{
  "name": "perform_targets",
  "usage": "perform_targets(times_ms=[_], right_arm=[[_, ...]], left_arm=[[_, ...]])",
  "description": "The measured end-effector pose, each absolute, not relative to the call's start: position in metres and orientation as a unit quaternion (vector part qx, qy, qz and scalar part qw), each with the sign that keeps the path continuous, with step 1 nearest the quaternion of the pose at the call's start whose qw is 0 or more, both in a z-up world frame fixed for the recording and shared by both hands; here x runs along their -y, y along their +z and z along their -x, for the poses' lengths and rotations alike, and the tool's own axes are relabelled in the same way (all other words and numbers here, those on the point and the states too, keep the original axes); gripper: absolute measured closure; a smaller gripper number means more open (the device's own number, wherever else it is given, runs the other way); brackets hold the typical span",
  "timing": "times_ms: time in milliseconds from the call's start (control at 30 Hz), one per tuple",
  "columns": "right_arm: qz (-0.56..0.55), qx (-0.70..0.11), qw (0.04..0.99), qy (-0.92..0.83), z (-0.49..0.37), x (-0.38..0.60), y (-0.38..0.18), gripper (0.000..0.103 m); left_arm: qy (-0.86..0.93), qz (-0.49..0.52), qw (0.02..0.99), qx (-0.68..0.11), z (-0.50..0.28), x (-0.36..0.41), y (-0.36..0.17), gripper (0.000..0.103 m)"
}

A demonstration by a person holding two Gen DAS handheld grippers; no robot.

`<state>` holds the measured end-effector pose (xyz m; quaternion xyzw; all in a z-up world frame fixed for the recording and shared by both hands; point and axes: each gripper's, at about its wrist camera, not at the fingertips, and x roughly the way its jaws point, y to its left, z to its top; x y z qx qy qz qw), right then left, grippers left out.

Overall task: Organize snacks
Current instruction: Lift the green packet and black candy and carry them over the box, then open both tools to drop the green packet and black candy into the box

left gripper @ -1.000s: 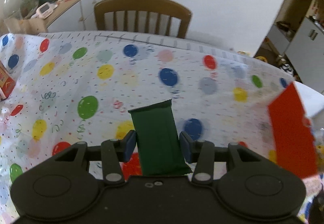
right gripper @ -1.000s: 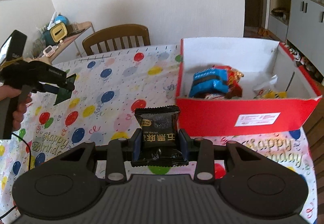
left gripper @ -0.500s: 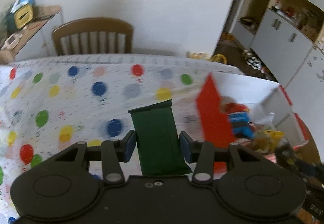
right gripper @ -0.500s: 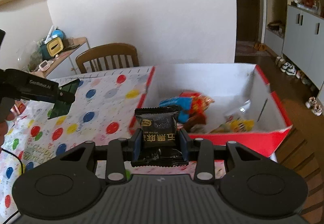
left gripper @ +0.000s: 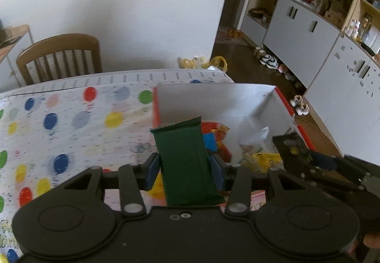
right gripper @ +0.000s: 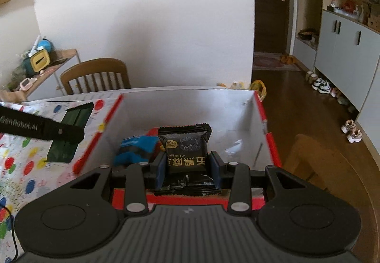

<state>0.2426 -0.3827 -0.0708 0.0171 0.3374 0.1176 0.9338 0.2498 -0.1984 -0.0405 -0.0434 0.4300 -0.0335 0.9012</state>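
Note:
My left gripper is shut on a dark green snack packet, held over the near left corner of the red box. In the right wrist view that packet hangs just left of the box's left wall. My right gripper is shut on a black snack packet with gold lettering, above the box's near edge. Inside the white-lined box lie a blue packet, a red one, a yellow one and a clear wrapper. The right gripper shows at the right of the left wrist view.
A tablecloth printed with coloured balloons covers the table. A wooden chair stands behind it, with a cluttered side table to its left. Another chair is at the right, by grey cabinets and shoes on the floor.
Both grippers have moved right toward the red box with their packets still gripped. The box now fills the middle of both views, and each gripper is over its near part.

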Motion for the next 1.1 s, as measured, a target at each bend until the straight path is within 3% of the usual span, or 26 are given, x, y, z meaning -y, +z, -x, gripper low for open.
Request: perform_targets(times_ms=[567,1100], right_arm=[[0.020,-0.390,0.910,0.136,-0.300,0.394,-0.111,0.065],[0.030,-0.410,0.901,0.141,-0.311,0.391,-0.134,0.064]], left_arm=[[-0.054,0.011,0.872,-0.487,-0.309,0.270,-0.092,0.059],[-0.049,0.002,0.853,-0.520,-0.335,0.275,-0.122,0.058]])
